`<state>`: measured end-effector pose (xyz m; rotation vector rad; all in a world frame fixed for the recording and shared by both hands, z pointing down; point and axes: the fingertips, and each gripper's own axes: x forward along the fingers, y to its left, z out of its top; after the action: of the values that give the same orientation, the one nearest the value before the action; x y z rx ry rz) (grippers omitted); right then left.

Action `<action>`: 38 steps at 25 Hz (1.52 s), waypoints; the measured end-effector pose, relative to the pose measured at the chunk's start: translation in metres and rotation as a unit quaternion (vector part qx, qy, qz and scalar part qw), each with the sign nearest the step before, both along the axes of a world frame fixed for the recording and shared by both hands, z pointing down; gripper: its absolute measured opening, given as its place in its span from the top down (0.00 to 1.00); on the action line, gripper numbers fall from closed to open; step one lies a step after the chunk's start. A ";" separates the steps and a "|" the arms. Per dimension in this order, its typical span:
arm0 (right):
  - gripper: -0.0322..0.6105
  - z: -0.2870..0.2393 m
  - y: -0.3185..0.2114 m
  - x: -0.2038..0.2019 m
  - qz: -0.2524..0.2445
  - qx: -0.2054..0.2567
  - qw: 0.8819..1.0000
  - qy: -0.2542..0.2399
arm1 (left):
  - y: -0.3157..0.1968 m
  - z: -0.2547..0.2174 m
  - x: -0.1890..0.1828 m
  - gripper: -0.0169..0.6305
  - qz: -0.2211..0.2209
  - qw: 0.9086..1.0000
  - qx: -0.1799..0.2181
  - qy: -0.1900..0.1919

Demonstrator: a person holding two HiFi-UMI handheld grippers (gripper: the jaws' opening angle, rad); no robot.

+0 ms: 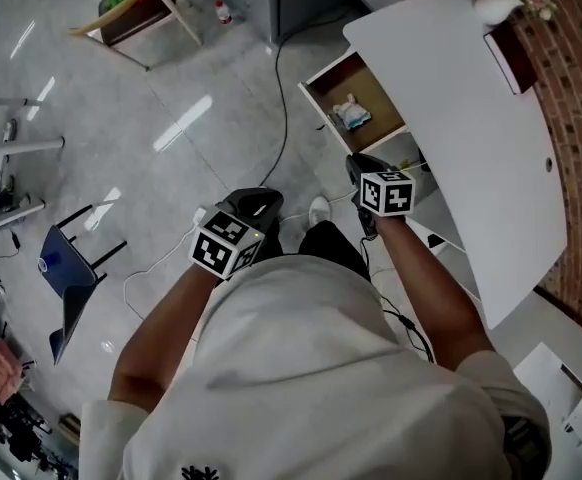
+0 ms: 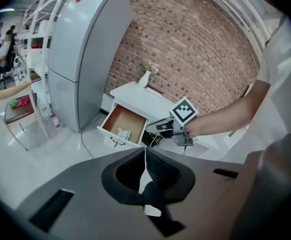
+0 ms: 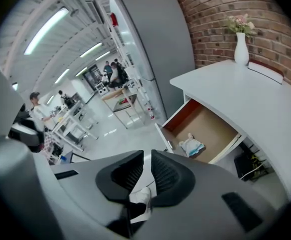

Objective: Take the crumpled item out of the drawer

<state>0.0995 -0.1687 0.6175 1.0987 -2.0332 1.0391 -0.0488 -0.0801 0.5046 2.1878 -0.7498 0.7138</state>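
The drawer [image 1: 333,81] of the white desk [image 1: 471,118] stands pulled out. A crumpled white and pale blue item [image 1: 352,114] lies on its brown bottom. It also shows in the left gripper view, crumpled item [image 2: 124,134], and in the right gripper view, crumpled item [image 3: 191,145]. My right gripper [image 1: 357,162] hovers just in front of the drawer [image 3: 205,126], short of the item. In its own view the right gripper [image 3: 146,165] has its jaws a narrow gap apart, with nothing between them. My left gripper [image 1: 263,201] hangs further left over the floor. Seen in its own view, the left gripper [image 2: 145,156] is shut and empty.
A grey refrigerator [image 2: 80,59] stands left of the desk against the brick wall [image 2: 195,49]. On the desk top are a white vase [image 1: 496,8] and a dark book [image 1: 511,58]. A cable [image 1: 283,118] runs over the floor. A wooden stool [image 1: 136,8] and a blue chair [image 1: 66,268] stand at left.
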 end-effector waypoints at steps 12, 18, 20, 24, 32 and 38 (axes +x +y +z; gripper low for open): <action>0.77 0.118 -0.132 0.033 0.170 -0.041 0.983 0.052 | -0.072 0.053 -0.014 0.93 0.062 0.997 -0.041 -0.013; 0.73 0.190 -0.181 0.060 0.202 -0.078 0.973 0.083 | -0.120 0.073 0.024 0.94 0.077 0.996 -0.054 -0.002; 0.71 0.213 -0.190 0.070 0.217 -0.094 0.968 0.086 | -0.133 0.081 0.038 0.93 0.090 0.995 -0.053 -0.007; 0.69 0.249 -0.205 0.079 0.231 -0.117 0.962 0.085 | -0.152 0.097 0.053 0.93 0.097 0.994 -0.054 -0.011; 0.69 0.296 -0.225 0.084 0.238 -0.151 0.955 0.092 | -0.159 0.125 0.049 0.93 0.085 0.993 -0.086 -0.018; 0.70 0.322 -0.232 0.082 0.234 -0.178 0.950 0.109 | -0.162 0.138 0.042 0.93 0.066 0.993 -0.098 -0.022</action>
<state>0.1818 -0.4009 0.9395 1.4546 -1.3686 1.3790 -0.0066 -0.2421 0.6427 2.0620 -0.5366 0.8674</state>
